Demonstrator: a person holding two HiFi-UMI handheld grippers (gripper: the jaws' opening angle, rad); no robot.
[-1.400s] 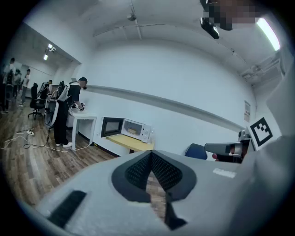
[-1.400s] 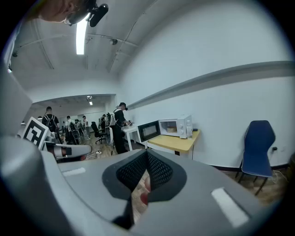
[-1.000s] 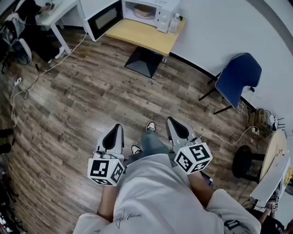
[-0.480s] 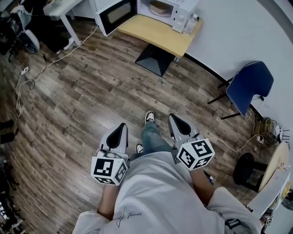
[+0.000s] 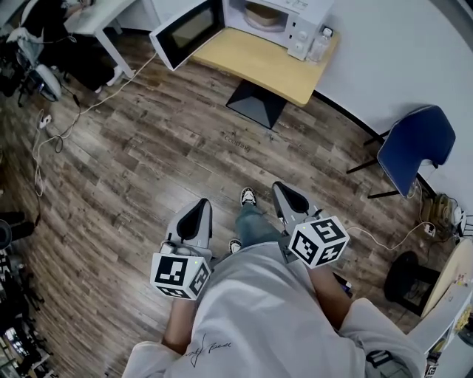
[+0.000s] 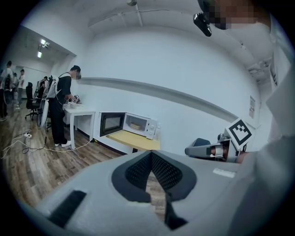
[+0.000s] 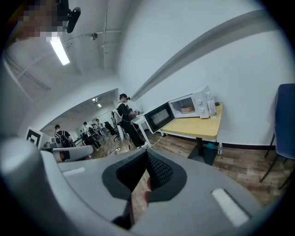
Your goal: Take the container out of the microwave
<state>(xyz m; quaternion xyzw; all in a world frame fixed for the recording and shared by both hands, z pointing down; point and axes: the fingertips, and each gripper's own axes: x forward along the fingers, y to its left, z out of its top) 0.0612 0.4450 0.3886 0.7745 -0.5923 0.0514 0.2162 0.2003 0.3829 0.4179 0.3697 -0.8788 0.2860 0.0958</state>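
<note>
Far left up top: one white desk (image 5: 94, 16) on the wood floor (image 5: 133, 162). Next right is one microwave (image 5: 295, 22) on one yellow table (image 5: 259, 66), with its door (image 5: 188, 31) swung wide open to the left. One container (image 5: 262, 15), tan and bowl-like, sits inside the cavity, well apart from both my grippers. One clear bottle (image 5: 319, 46) stands just beside the microwave's right side on the same table. Down low I hold two grippers, one per hand, both aimed toward the microwave end of the room. My left gripper (image 5: 201, 208) has its jaws together with nothing between them, and its marker cube (image 5: 179, 275) is nearest me. My two shoes (image 5: 248, 196) show between the grippers. My right gripper (image 5: 282, 192) has its jaws closed together too, also empty, with its own marker cube (image 5: 319, 241). That's two cubes total. Far right: one blue chair (image 5: 415, 144) by the white wall (image 5: 369, 44).
</note>
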